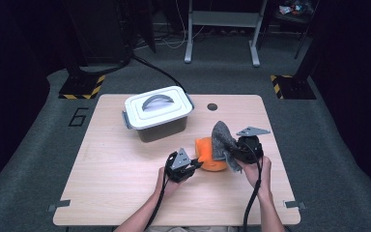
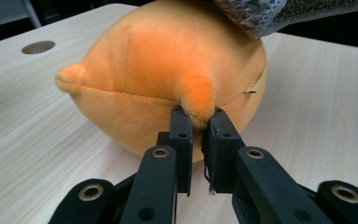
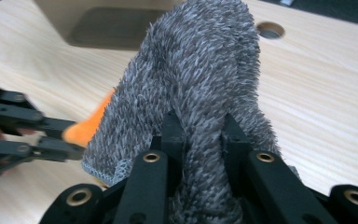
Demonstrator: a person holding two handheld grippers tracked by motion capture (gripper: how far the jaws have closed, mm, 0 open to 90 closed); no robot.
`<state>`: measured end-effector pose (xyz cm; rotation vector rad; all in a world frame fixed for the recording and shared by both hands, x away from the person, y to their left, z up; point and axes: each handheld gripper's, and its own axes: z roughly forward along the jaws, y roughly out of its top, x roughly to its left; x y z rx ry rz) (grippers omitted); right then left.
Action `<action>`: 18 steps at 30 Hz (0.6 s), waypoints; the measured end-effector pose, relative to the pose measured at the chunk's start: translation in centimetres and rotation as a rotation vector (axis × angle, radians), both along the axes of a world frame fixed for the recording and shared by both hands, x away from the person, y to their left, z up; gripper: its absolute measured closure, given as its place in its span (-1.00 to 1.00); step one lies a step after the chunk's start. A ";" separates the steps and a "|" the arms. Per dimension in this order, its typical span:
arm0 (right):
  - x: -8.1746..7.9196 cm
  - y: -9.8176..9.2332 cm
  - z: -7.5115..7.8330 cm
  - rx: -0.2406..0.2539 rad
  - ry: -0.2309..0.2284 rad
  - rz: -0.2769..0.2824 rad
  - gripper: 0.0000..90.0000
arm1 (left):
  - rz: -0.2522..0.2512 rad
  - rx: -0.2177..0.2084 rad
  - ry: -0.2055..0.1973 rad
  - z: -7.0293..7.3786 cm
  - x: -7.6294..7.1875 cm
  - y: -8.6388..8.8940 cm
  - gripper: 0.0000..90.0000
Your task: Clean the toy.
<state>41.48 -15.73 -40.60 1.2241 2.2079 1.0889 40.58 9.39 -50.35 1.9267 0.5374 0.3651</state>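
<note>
Left claw (image 2: 196, 116): pinched on a nub of the orange plush toy (image 2: 168, 70).
Right claw (image 3: 200, 126): clamped on the grey fuzzy cloth (image 3: 200, 70), draped over the toy's right side.

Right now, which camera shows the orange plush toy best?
The left gripper view: the plush toy is close up, its nub pinched by the left gripper. From above it is small and half under the grey cloth; the right gripper view catches an orange sliver.
</note>
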 end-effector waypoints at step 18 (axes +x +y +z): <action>1.0 4.6 -1.3 -0.076 0.020 0.082 0.69 | -0.002 -0.104 0.023 -0.3 0.9 1.4 0.81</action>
